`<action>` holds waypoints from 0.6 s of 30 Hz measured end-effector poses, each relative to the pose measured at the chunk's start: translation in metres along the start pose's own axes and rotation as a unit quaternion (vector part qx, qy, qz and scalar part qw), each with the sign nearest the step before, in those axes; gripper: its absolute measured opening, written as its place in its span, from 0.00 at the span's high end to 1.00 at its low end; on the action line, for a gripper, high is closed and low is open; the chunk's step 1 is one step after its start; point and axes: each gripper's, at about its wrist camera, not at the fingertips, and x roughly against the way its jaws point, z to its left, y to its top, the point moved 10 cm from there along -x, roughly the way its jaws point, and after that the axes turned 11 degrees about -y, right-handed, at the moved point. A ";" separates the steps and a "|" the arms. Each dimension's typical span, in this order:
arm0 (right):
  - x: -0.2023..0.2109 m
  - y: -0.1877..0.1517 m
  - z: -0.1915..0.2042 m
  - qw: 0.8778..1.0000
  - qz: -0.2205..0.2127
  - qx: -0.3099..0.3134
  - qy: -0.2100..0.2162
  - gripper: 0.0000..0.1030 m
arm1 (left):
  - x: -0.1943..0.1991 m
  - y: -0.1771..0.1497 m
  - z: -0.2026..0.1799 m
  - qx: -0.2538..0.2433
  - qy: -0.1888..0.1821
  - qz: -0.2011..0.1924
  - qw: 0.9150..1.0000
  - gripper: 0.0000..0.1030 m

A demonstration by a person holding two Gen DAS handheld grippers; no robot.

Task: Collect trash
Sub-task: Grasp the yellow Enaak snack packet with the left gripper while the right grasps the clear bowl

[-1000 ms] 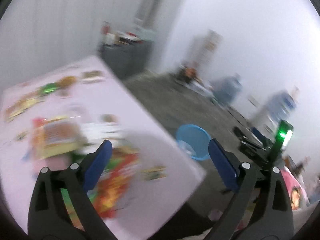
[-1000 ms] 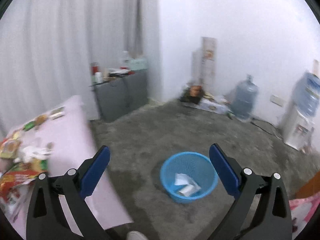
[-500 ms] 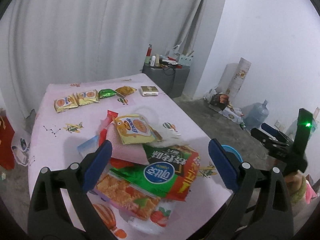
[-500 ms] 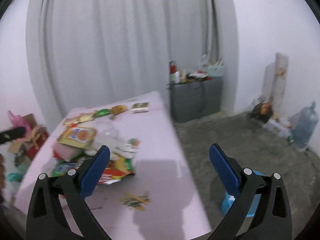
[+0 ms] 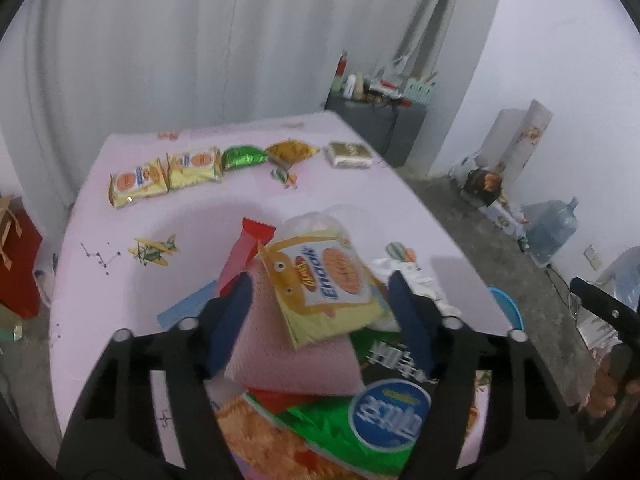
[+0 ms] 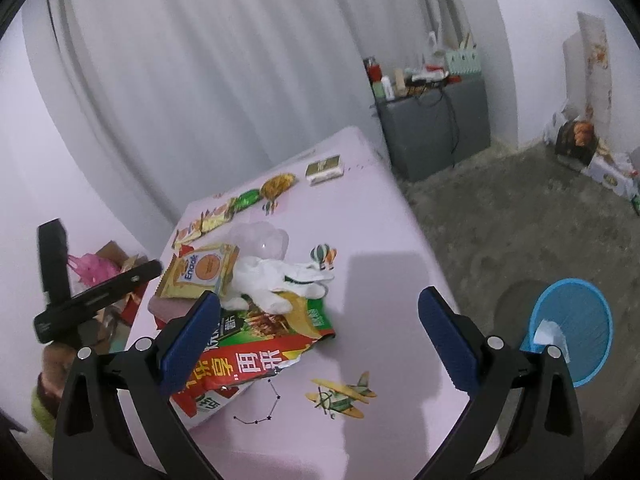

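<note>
Yellow biscuit packet [image 5: 326, 286] sits between the down-tilted left claw's [image 5: 320, 316] just-narrowing, untouching jaws.

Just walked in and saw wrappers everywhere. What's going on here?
A person with a gripper in each hand is clearing trash off the pink table. The left gripper, jaws just closing, straddles the yellow biscuit packet atop the pile, not yet pinching it. The right gripper hangs open nearby. The blue basket waits on the floor.

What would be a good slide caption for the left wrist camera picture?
Left gripper, jaws just closing, straddles a yellow biscuit packet atop a wrapper pile on the pink table.
</note>
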 end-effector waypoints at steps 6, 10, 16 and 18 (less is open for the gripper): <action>-0.029 -0.009 0.001 0.999 0.048 -0.020 0.013 0.10 | -0.029 -0.011 0.024 0.007 0.038 0.039 0.998 0.61; -0.039 -0.014 0.002 0.997 0.066 -0.025 0.016 0.13 | -0.030 -0.016 0.023 -0.024 0.061 0.043 0.997 0.74; -0.049 -0.015 0.008 0.996 0.081 -0.027 0.023 0.16 | -0.027 -0.018 0.021 -0.037 0.063 0.038 0.997 0.95; -0.050 -0.014 0.012 0.996 0.084 -0.023 0.025 0.17 | -0.025 -0.018 0.020 -0.037 0.058 0.032 0.997 0.98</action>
